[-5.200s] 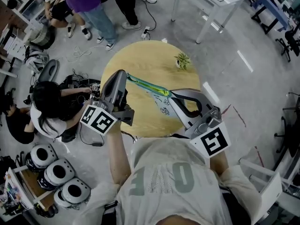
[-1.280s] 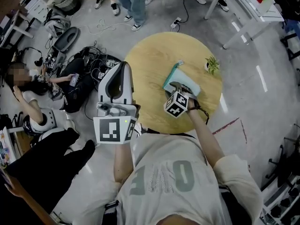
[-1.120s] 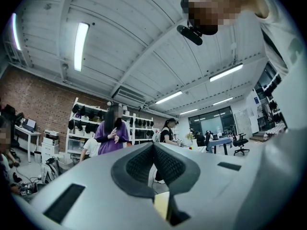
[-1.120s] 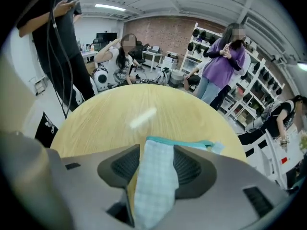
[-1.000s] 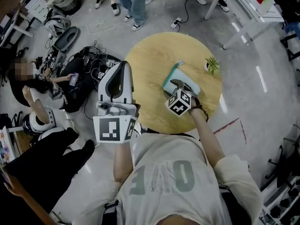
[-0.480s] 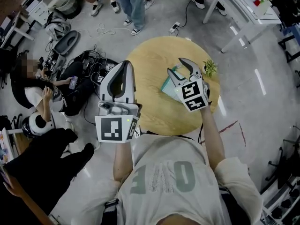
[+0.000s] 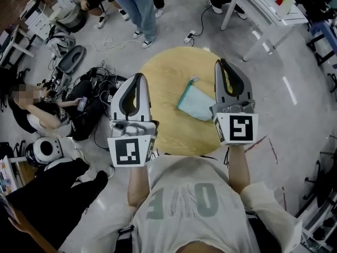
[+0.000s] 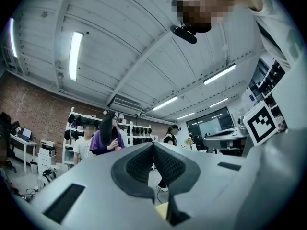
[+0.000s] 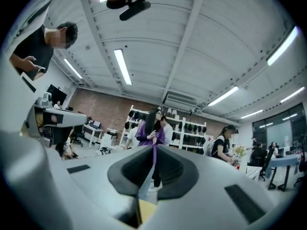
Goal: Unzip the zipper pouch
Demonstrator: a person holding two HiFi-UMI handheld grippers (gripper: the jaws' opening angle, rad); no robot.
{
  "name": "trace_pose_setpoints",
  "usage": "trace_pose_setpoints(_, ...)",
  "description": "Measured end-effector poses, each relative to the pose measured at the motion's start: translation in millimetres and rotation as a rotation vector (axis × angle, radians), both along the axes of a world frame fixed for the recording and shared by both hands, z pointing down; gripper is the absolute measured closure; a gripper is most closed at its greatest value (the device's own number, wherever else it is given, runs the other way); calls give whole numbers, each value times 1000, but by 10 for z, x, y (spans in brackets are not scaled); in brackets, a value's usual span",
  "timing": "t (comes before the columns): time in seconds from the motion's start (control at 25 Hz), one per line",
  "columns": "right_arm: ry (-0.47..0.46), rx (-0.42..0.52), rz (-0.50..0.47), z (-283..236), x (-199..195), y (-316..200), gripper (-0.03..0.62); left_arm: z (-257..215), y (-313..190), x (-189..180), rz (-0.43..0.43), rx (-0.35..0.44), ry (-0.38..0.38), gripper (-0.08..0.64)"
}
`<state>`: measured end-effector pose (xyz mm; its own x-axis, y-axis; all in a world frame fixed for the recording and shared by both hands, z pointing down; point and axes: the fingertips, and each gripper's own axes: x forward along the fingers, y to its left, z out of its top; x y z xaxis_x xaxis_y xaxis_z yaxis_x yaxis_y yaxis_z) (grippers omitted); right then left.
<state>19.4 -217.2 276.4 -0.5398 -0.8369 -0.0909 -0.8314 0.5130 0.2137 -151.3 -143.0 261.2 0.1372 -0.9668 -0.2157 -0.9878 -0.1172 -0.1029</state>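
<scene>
The round wooden table (image 7: 163, 73) fills the middle of the head view. Both grippers are held up off it, one to each side, touching nothing. The left gripper (image 7: 138, 78) has its fingers (image 8: 139, 164) pressed together and empty. The right gripper (image 7: 221, 63) is closing, its fingers (image 9: 128, 169) all but met, with nothing between them.

The teal zipper pouch (image 7: 196, 102) lies flat on the table, right of centre and nearer the right gripper. It looks light, thin and limp — likely to slide or bunch if tugged from one end alone. I would pin the fabric at one end with one gripper and pinch the puller with the other. A small pale tab (image 7: 194, 79) at the pouch's far corner may be that puller — too small to be sure.
</scene>
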Motion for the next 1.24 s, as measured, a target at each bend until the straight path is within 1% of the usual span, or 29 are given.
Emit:
trace_pose_setpoints(0.12, -27, 42, 57, -117, 157, 80, 559, -56, -16, 59, 8, 22, -1, 534)
trace_pose_setpoints(0.24, -32, 46, 80, -124, 245, 149, 563, -67, -33, 93, 9, 23, -3, 534)
trace_pose_setpoints(0.4, -21, 43, 83, -102, 261, 200, 563, -90, -34, 100, 8, 28, -2, 534)
trace_pose_setpoints(0.76, -33, 44, 81, -112, 269, 210, 563, -121, -30, 128, 11, 38, -9, 534)
trace_pose_setpoints(0.96, -36, 38, 88, -99, 269, 225, 563, -159, -6, 116, 23, 56, -2, 534)
trace_pose_setpoints(1.24, -30, 29, 93, -78, 262, 276, 563, -113, 40, 42, 2, 37, 0, 534)
